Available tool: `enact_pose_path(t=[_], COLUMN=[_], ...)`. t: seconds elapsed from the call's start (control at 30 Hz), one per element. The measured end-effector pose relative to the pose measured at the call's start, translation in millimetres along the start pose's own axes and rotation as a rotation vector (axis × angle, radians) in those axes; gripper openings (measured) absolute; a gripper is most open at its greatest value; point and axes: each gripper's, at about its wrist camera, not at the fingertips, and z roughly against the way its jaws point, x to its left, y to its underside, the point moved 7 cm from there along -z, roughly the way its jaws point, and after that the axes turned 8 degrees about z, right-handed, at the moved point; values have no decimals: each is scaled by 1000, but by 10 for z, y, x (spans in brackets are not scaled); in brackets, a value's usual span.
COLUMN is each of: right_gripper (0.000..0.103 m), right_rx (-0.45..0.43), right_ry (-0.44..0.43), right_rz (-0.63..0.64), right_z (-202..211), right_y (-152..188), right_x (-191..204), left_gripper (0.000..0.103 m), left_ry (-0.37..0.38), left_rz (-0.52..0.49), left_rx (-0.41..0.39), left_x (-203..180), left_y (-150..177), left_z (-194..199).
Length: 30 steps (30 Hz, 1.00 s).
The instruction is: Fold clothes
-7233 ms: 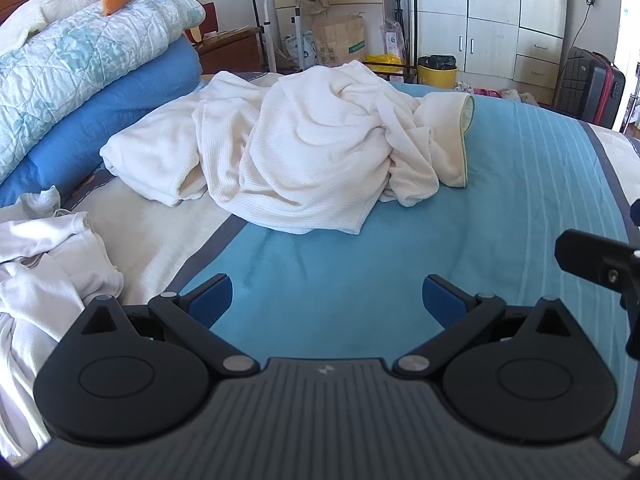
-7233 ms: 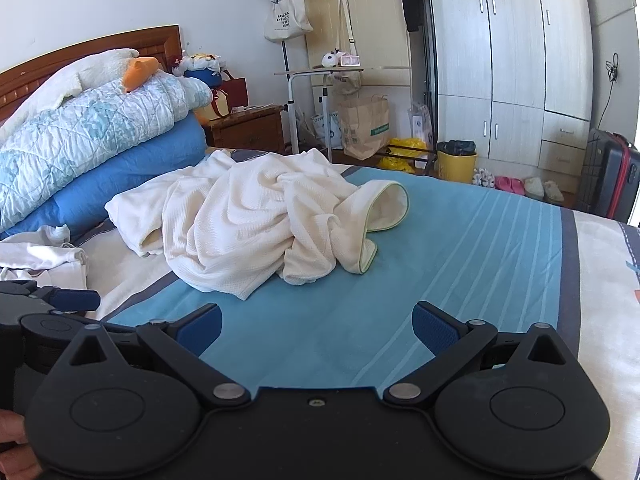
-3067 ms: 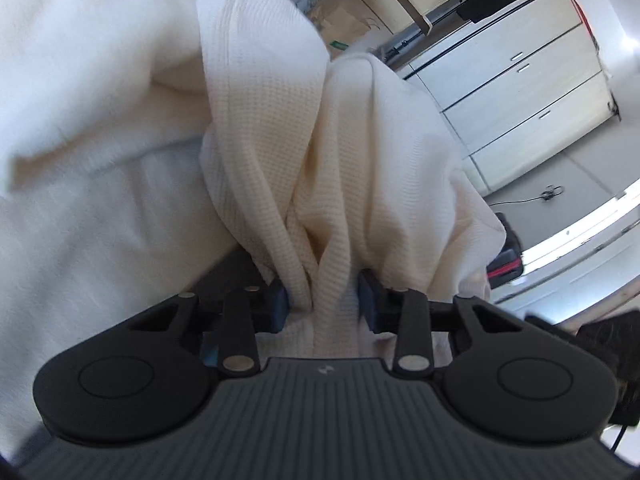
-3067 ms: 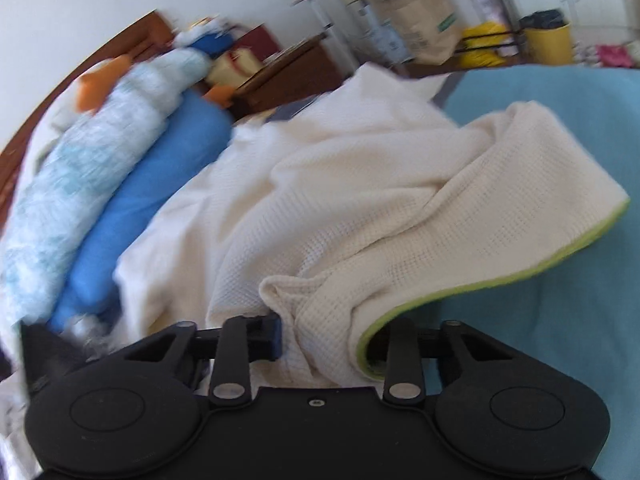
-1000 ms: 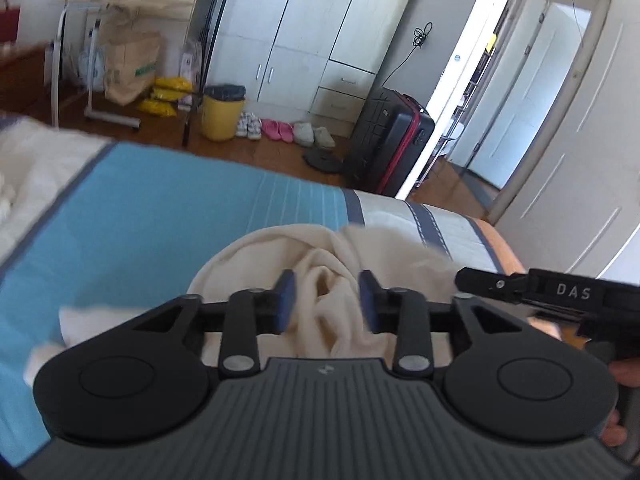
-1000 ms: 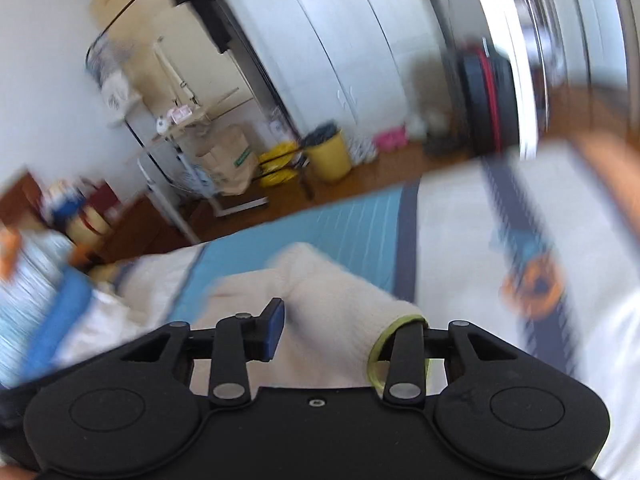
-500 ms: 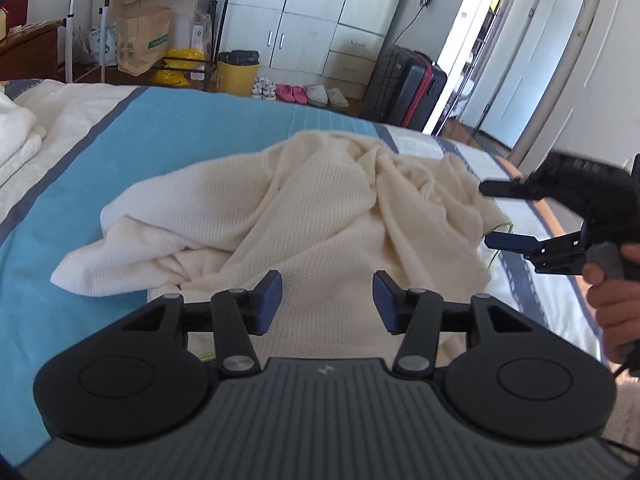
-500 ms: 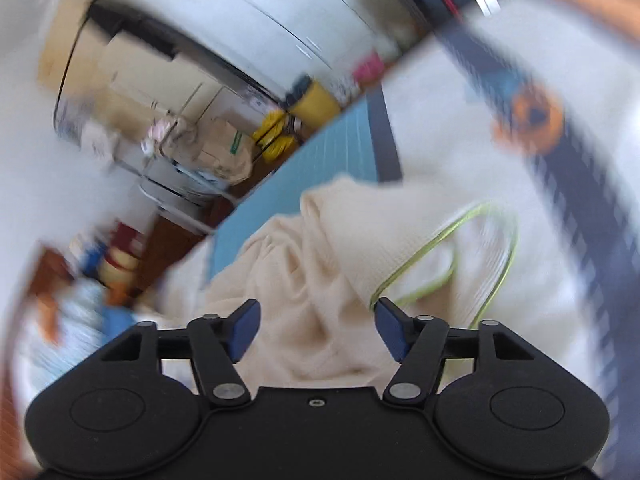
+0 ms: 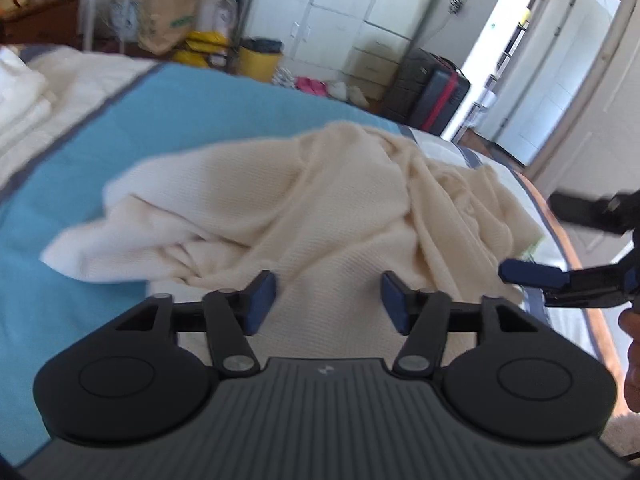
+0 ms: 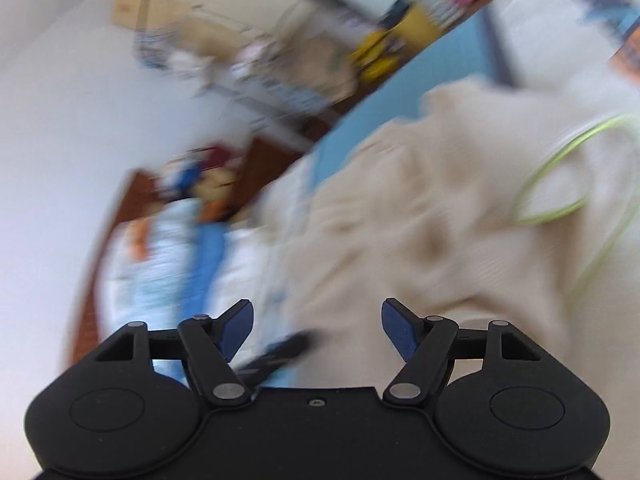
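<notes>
both grippers, left (image 9: 328,300) and right (image 10: 316,328), hover with jaws wide and empty over the cream garment (image 9: 320,208) crumpled on the bed (image 9: 168,120), so spreading seems in hand; next, find an edge.

The bed (image 9: 192,108) carries a blue cover with a grey stripe and a pale border. Behind it, white wardrobe doors (image 9: 332,12) and drawers line the far wall. A yellow bin (image 9: 260,58), a brown paper bag (image 9: 168,16) and pink slippers (image 9: 310,84) stand on the wooden floor. A dark suitcase with a red stripe (image 9: 428,92) stands beside an open doorway (image 9: 560,60), which admits bright daylight. The right wrist view is blurred; a white wall (image 10: 60,120) fills its left half.
</notes>
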Motion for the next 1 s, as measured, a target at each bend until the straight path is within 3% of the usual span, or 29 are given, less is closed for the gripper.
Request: enact_pose_path(t=[0.07, 0.13, 0.17, 0.23, 0.3, 0.4, 0.43, 0.6, 0.73, 0.8, 0.87, 0.93, 1.0], right_gripper=[77, 77, 77, 77, 76, 24, 16, 12, 8, 7, 7, 6, 6], right_rx=[-28, -48, -32, 39, 155, 227, 206, -30, -166, -174, -154, -116, -38], right_ry=[62, 230, 296, 366, 322, 339, 334, 209, 25, 18, 66, 110, 142], right_rz=[48, 177, 236, 326, 327, 302, 305, 414, 466, 499, 500, 480, 541], right_z=[-1, -17, -68, -246, -482, -695, -688, -262, 246, 343, 270, 85, -148], right_y=[-15, -32, -27, -5, 38, 69, 58, -113, -151, -150, -199, -266, -421], right_x=[53, 48, 28, -44, -165, -330, -303, 242, 605, 655, 598, 504, 528], left_gripper=[66, 51, 34, 25, 20, 18, 18, 17, 17, 17, 18, 18, 18], left_ry=[5, -11, -40, -67, -99, -137, -134, -116, -6, 29, 47, 20, -7], left_rz=[24, -6, -38, -100, -161, -210, -220, -288, -233, -232, -232, -218, -203], left_rx=[31, 57, 58, 24, -14, -50, -67, -189, -206, -181, -160, -213, -267], left_x=[13, 8, 0, -41, -103, -237, -284, -442, -459, -428, -394, -379, -364], left_y=[48, 72, 71, 46, 23, -23, -43, -164, -233, -222, -253, -632, -1011], left_z=[-79, -139, -149, -116, -63, 31, 85, 514, 893, 938, 931, 878, 827])
